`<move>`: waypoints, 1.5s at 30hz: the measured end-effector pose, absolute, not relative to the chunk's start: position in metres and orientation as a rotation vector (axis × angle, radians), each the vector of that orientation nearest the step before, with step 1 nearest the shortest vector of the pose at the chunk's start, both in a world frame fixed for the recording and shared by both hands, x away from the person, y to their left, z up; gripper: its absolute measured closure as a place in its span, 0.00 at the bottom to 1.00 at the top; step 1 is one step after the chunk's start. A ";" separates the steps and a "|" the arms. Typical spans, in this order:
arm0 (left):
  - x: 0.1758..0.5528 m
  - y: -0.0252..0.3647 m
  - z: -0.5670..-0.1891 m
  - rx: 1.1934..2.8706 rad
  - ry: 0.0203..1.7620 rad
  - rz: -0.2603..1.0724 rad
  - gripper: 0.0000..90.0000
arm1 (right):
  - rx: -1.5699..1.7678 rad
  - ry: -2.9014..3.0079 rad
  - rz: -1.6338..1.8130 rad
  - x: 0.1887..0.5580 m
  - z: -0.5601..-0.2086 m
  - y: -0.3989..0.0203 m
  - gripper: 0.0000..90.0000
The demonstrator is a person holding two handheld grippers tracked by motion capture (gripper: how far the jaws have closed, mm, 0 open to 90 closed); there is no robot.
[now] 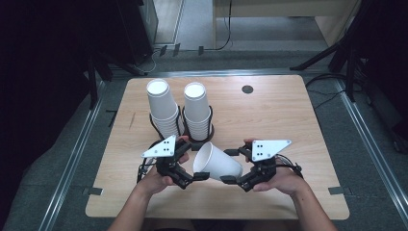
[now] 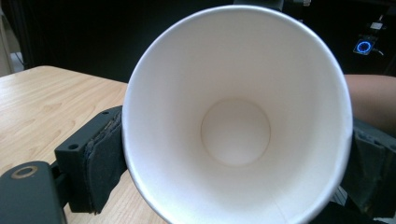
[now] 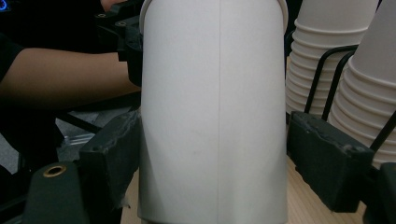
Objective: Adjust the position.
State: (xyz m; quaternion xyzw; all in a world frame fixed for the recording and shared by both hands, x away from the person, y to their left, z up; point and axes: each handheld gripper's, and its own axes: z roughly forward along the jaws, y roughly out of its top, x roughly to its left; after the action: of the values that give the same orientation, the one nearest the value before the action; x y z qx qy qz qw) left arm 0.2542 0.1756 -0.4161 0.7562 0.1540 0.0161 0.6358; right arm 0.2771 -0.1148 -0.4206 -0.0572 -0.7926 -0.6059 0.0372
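A white paper cup (image 1: 216, 163) lies on its side in the air above the table's front, between my two grippers. My left gripper (image 1: 196, 161) is shut on its rim end; in the left gripper view I look straight into the cup (image 2: 233, 130), with a pad (image 2: 105, 158) pressed against each side. My right gripper (image 1: 230, 166) straddles the base end. In the right gripper view the cup's wall (image 3: 212, 116) stands undented between the pads (image 3: 116, 154), and the right pad sits a sliver off it.
Two tall stacks of white cups (image 1: 163, 108) (image 1: 197, 108) stand in black wire holders just behind the grippers, close to the right gripper's jaw (image 3: 327, 46). The wooden table (image 1: 288, 120) has a small black disc (image 1: 247, 89) at the back right.
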 end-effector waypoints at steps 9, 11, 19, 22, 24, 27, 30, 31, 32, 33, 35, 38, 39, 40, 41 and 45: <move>0.254 0.176 -0.416 1.735 0.353 0.041 0.09 | -0.182 -2.436 -1.853 0.277 -0.421 -0.114 0.24; 0.254 0.176 -0.416 1.735 0.352 0.041 0.10 | -0.182 -2.439 -1.851 0.277 -0.421 -0.114 0.24; 0.254 0.176 -0.415 1.739 0.349 0.043 0.10 | -0.183 -2.437 -1.851 0.277 -0.420 -0.114 0.24; 0.254 0.176 -0.414 1.741 0.345 0.046 0.10 | -0.184 -2.437 -1.850 0.277 -0.421 -0.114 0.23; 0.254 0.176 -0.414 1.744 0.344 0.048 0.10 | -0.186 -2.438 -1.849 0.277 -0.421 -0.114 0.23; 0.254 0.176 -0.413 1.744 0.345 0.048 0.10 | -0.187 -2.441 -1.845 0.277 -0.421 -0.114 0.23; 0.254 0.176 -0.412 1.749 0.344 0.050 0.10 | -0.189 -2.446 -1.843 0.277 -0.421 -0.114 0.23; 0.254 0.176 -0.412 1.751 0.344 0.051 0.10 | -0.189 -2.448 -1.839 0.277 -0.421 -0.114 0.23; 0.254 0.176 -0.412 1.752 0.344 0.051 0.10 | -0.188 -2.451 -1.836 0.277 -0.421 -0.114 0.24; 0.254 0.176 -0.412 1.753 0.343 0.052 0.10 | -0.188 -2.453 -1.834 0.277 -0.421 -0.114 0.24; 0.254 0.175 -0.411 1.756 0.342 0.053 0.10 | -0.189 -2.456 -1.831 0.276 -0.421 -0.114 0.24; 0.255 0.176 -0.410 1.767 0.340 0.057 0.10 | -0.192 -2.458 -1.832 0.277 -0.421 -0.114 0.24; 0.255 0.176 -0.410 1.770 0.338 0.059 0.10 | -0.195 -2.458 -1.831 0.277 -0.421 -0.114 0.24; 0.255 0.176 -0.410 1.772 0.337 0.060 0.10 | -0.198 -2.458 -1.834 0.277 -0.421 -0.115 0.24; 0.255 0.176 -0.410 1.774 0.337 0.060 0.10 | -0.200 -2.457 -1.837 0.277 -0.421 -0.115 0.24; 0.255 0.175 -0.409 1.782 0.337 0.060 0.10 | -0.209 -2.453 -1.840 0.278 -0.420 -0.117 0.24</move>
State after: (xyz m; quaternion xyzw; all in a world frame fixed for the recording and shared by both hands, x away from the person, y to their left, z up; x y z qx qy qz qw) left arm 0.2550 0.1750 -0.4094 0.7736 0.1462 0.0262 0.6161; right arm 0.2775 -0.1169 -0.4204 -0.0680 -0.7976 -0.5984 0.0340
